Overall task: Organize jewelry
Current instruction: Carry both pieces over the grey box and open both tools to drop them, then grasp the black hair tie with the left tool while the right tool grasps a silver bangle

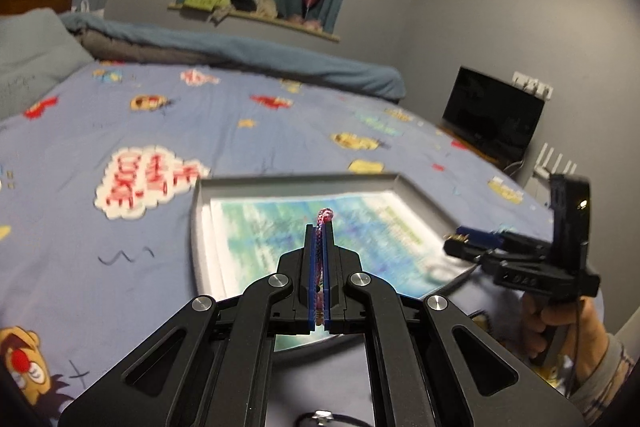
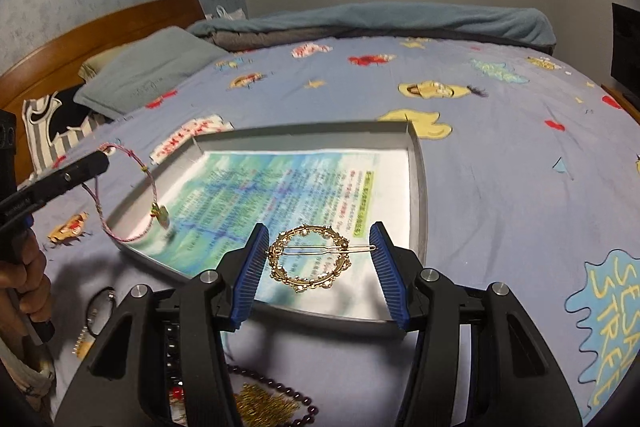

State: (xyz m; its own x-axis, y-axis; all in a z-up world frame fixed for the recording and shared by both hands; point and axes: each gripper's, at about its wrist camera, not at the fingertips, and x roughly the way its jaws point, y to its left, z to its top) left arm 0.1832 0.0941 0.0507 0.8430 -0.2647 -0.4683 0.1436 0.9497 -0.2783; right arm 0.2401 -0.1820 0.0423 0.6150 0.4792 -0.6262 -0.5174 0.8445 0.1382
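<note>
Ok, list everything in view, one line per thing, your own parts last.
tray: one, grey, on the bed, lined with a printed sheet
cord bracelet: one, pink, hanging from the left tongs over the tray's left edge
hair clip: one, gold ring, between the right tongs' pads
bead strand: one, dark red, on the sheet near the camera
bedsheet: one, blue with cartoon prints
pillow: one, grey-blue, by the headboard
monitor: one, black, beside the bed
left tongs: shut on the bracelet
right tongs: pads apart, either side of the clip
hand: gripping the right tongs' handle
</note>
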